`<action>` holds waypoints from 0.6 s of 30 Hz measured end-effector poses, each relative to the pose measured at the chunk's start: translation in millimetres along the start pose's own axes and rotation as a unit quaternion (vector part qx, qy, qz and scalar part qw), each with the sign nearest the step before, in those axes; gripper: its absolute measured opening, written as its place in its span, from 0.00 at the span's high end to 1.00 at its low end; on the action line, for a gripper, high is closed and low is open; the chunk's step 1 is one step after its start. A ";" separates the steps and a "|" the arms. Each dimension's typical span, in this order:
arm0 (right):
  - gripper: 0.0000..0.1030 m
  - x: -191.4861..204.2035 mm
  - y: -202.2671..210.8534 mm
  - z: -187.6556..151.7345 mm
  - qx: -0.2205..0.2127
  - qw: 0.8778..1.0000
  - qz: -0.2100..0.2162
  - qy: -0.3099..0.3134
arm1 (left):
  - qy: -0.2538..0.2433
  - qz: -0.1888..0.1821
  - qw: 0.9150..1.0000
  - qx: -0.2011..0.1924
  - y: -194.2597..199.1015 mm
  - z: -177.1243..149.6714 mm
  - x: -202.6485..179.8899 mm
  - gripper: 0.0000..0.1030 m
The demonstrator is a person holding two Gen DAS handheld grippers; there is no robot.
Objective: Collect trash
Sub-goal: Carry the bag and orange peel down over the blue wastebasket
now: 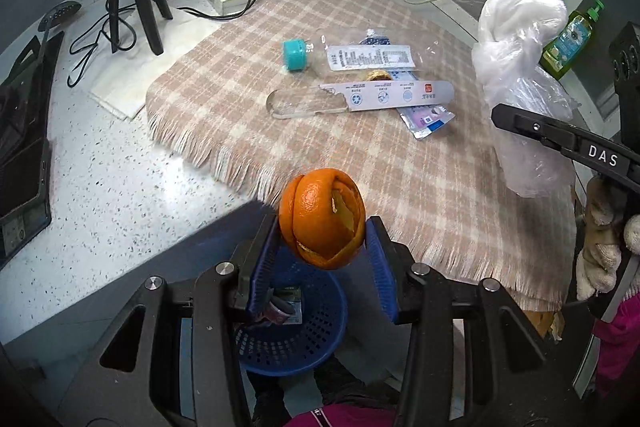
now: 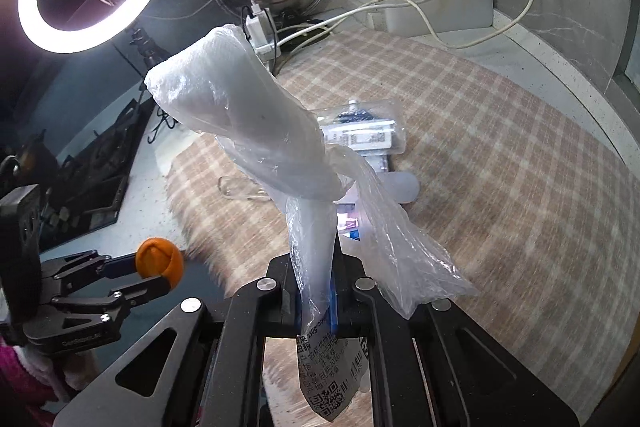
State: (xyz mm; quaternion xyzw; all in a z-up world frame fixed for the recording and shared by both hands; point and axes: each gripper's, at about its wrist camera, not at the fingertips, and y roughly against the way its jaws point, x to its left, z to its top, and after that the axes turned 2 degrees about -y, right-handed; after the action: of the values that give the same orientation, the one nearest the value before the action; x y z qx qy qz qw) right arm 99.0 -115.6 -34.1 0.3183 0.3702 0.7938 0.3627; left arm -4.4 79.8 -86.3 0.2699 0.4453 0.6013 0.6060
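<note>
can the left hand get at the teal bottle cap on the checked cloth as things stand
Probably not yet: the left tongs are shut on the curled orange peel. Nothing lies between them and the teal bottle cap on the checked cloth.

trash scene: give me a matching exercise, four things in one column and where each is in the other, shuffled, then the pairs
Things:
1. orange peel
2. plastic bag
3. teal cap
4. blue basket

Places:
A. lying on the checked cloth
B. between the left gripper's pads
C. below the counter edge, under the left gripper
D. pinched in the right gripper

Pairs: 1-B, 2-D, 3-A, 4-C
</note>
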 end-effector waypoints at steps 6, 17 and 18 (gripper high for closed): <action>0.93 28.5 1.2 -26.4 0.003 1.000 0.012 -0.013 | 0.002 0.001 1.000 0.008 2.3 -24.2 22.1 0.57; 0.93 75.4 -14.8 -82.5 0.026 0.999 0.006 -0.028 | 0.012 0.002 0.999 0.038 -8.4 -68.5 59.5 0.57; 0.93 78.3 -16.0 -87.8 0.029 0.999 0.006 -0.028 | 0.013 0.003 0.999 0.041 -9.9 -72.0 62.4 0.57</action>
State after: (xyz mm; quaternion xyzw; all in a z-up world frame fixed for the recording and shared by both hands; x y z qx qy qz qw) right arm -5.3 -76.0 -74.6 0.3532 0.3811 0.7752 0.3592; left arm -69.3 124.0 -141.1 0.2876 0.4770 0.5876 0.5869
